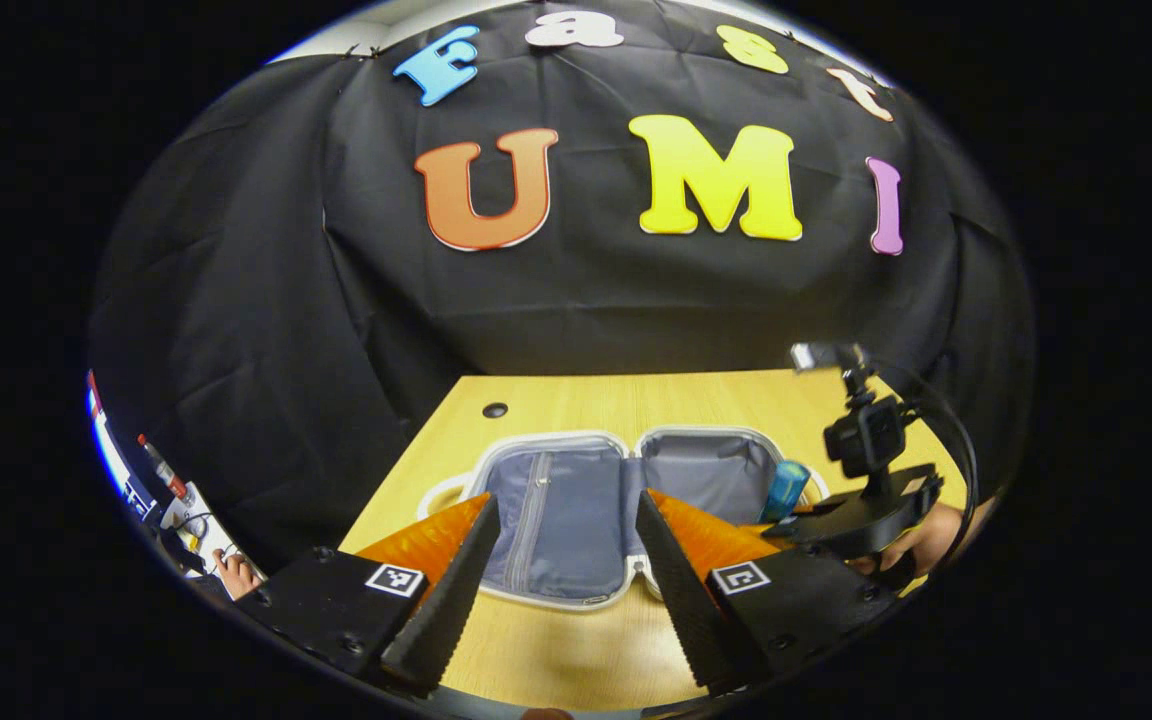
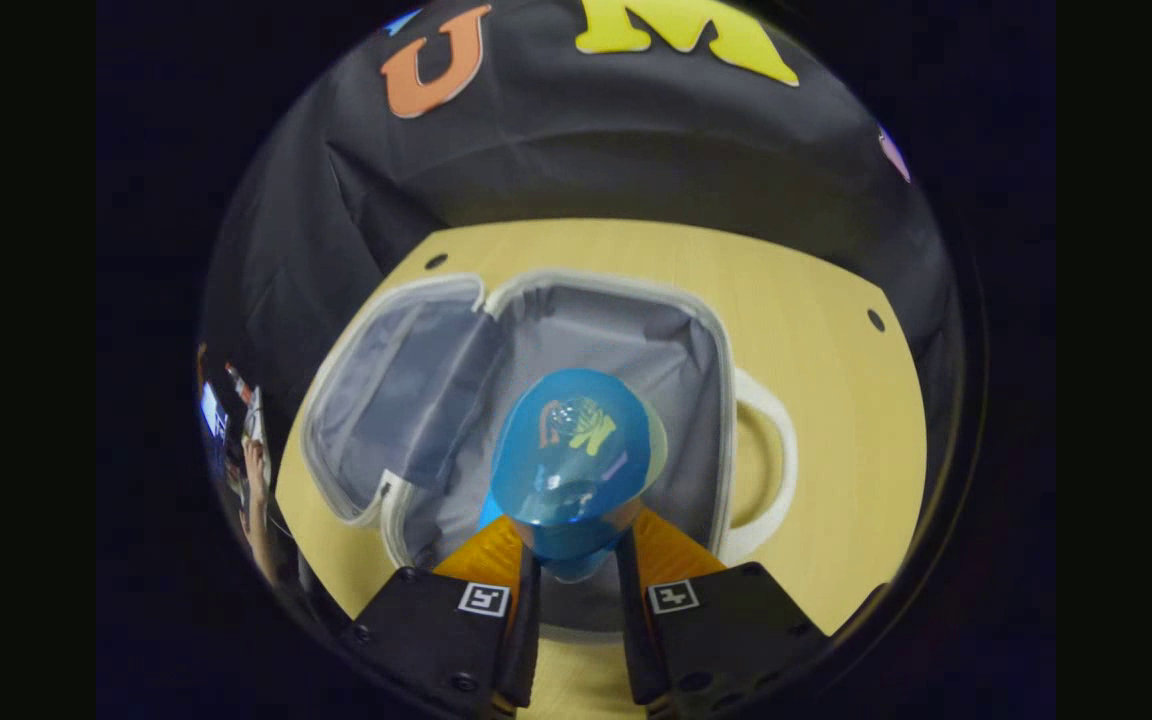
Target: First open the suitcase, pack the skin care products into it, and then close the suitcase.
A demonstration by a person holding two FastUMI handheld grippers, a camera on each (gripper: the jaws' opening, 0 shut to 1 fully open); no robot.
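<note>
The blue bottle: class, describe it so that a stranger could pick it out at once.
On the wooden table lies an open suitcase with grey lining. Above its right half, the right gripper clamps the blue bottle: glossy, translucent, the one bright blue thing there.

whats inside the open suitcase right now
Grey lining shows in both halves of the suitcase, with a zipped pocket in one. The blue bottle, clamped in the right gripper, hangs over the other half and covers the lining beneath it.
</note>
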